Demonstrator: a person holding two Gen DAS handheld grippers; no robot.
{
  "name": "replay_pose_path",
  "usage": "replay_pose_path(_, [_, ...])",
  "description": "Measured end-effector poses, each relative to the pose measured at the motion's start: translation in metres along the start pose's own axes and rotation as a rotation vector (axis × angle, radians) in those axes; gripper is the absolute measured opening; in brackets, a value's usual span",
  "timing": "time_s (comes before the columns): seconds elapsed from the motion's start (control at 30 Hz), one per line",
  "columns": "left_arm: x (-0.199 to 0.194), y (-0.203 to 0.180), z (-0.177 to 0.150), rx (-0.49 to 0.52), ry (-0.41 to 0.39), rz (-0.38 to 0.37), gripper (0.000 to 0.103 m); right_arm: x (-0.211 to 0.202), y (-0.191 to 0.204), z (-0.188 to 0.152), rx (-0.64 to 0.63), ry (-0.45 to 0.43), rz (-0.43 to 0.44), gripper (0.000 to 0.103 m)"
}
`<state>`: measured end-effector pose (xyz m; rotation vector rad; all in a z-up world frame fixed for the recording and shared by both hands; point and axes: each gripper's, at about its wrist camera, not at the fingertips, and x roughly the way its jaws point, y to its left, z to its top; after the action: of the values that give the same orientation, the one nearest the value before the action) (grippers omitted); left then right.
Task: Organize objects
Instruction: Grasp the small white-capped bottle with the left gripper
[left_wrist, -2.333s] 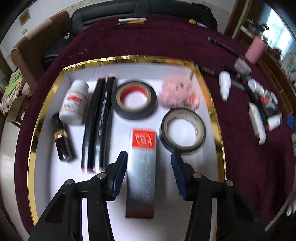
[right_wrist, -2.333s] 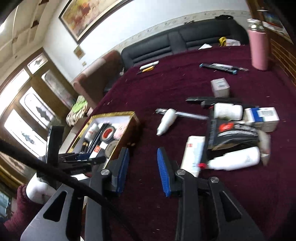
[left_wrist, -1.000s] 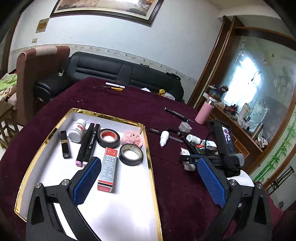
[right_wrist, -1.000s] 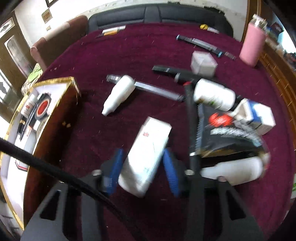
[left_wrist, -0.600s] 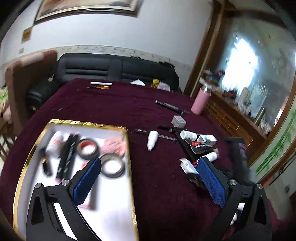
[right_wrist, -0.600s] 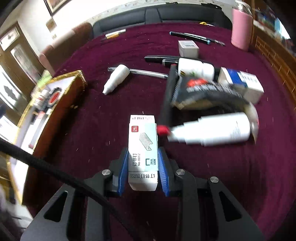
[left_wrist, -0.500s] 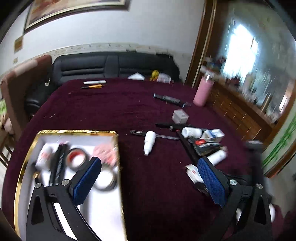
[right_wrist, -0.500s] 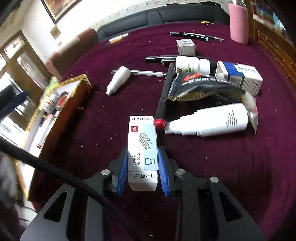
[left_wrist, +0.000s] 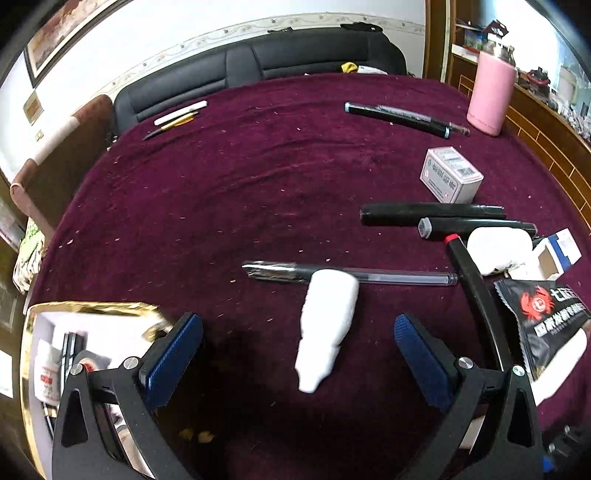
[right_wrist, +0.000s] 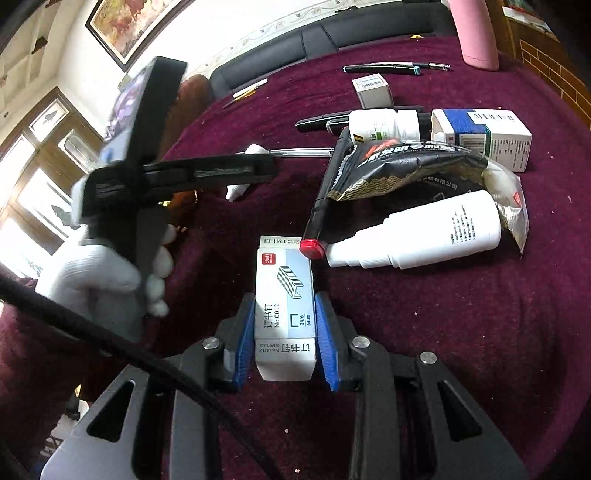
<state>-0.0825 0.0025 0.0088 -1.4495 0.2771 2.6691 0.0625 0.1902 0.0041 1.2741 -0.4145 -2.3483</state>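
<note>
Sorting goal: loose items lie scattered on the counter (left_wrist: 229, 177); judging by what it already holds, the gold-rimmed tray (left_wrist: 85, 307) at 8 o'clock in the left wrist view is where they belong.
Tray: holds a small white jar and dark sticks, partly hidden behind the left finger.
Left gripper (left_wrist: 298, 349): fingers stand wide apart with nothing pressed; the white squeeze bottle (left_wrist: 327, 325) lies between them, nozzle toward the camera, untouched.
Left pose: pitched steeply down over the bottle, framing it as though for a pick.
Clear pen (left_wrist: 351, 275): lies crosswise under the bottle's base at 12 o'clock, so a close could nudge it.
Gloved hand (right_wrist: 107, 280): at 9 o'clock in the right wrist view, wrapped around the left tool's handle.
Right gripper (right_wrist: 285, 328): clamped on the staples box (right_wrist: 285, 295), blue pads flat on its long sides, the box pointing toward 12 o'clock.
Right pose: tilted down; whether the box clears the counter cannot be told.
Neighbours: a red-capped marker (right_wrist: 325, 199) touches the box's far corner at 1 o'clock, beside a large white bottle (right_wrist: 417, 236) and a snack packet (right_wrist: 413, 166).
</note>
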Motion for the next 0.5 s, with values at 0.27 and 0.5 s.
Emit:
replay_pose_path(0.27, [-0.010, -0.001, -0.006, -0.047, 0.007, -0.127, 0.022, -0.001, -0.002, 0.000, 0.010, -0.009, 0.011, 0.029])
replay_pose_path(0.5, [-0.065, 0.017, -0.037, -0.116, -0.066, -0.301, 0.022, 0.000, -0.003, 0.001, 0.015, -0.020, 0.006, 0.028])
